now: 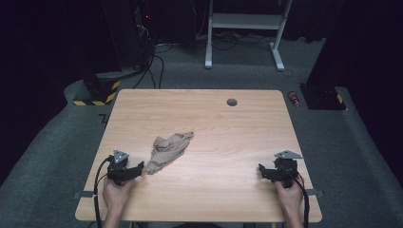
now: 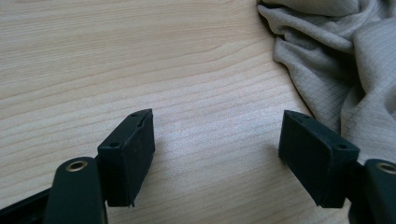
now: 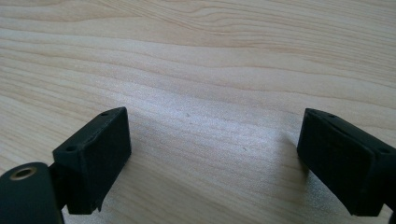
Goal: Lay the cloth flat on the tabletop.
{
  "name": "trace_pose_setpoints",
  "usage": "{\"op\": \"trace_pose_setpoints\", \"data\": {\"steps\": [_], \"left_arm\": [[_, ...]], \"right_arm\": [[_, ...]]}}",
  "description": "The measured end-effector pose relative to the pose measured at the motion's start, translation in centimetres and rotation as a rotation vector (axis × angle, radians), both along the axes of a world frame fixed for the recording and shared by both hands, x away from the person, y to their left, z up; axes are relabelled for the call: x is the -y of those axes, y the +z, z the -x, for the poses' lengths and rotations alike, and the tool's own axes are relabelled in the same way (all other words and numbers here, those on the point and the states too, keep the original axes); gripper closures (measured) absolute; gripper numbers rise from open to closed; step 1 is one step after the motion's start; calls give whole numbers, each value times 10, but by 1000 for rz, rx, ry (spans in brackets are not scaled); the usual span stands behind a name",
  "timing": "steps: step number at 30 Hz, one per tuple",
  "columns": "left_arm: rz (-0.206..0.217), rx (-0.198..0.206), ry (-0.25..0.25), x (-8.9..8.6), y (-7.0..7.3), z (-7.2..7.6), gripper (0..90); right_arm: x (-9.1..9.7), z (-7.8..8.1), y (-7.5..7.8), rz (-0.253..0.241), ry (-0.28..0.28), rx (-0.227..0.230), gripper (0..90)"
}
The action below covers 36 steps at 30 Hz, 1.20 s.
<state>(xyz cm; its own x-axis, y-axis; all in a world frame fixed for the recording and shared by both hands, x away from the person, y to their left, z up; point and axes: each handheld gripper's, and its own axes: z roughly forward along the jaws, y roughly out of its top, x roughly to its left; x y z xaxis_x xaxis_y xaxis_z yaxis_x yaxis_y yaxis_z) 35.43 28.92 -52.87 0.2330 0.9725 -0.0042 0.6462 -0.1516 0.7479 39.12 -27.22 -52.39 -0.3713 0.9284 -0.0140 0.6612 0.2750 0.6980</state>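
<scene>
A crumpled beige cloth [image 1: 168,148] lies on the wooden table [image 1: 228,128], left of the middle. My left gripper [image 1: 138,169] rests on the table near its front left, just left of the cloth's near end, and is open. In the left gripper view the cloth [image 2: 336,60] fills the upper right, and the left gripper [image 2: 217,140] has bare wood between its jaws, with the right jaw close beside the cloth's edge. My right gripper [image 1: 261,171] rests near the front right, far from the cloth, and is open. The right gripper [image 3: 212,154] shows bare wood between its jaws.
A round grey grommet [image 1: 232,102] sits near the table's far edge. Beyond the table are grey carpet, a white desk frame [image 1: 247,28], a yellow-and-black striped base [image 1: 97,92] at far left, cables, and a small red object [image 1: 294,98] on the floor at right.
</scene>
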Motion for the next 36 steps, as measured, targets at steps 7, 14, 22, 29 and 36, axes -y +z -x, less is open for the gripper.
{"op": "trace_pose_setpoints", "data": {"steps": [7, 14, 22, 29, 36], "left_arm": [[0, -1, 10, 1, 0, -1, 270], [53, 6, 20, -2, 1, -1, 320], [160, 55, -5, 7, 16, 2, 346], [165, 78, -91, 33, 34, -3, 351], [114, 54, -160, 65, 36, -19, 318]], "right_arm": [[0, 0, 0, 0, -1, 0, 93], [0, 0, 0, -1, -2, 0, 93], [0, 0, 0, -2, -6, 0, 96], [0, 0, 0, -3, -12, 1, 103], [0, 0, 0, -2, -11, 1, 103]]}}
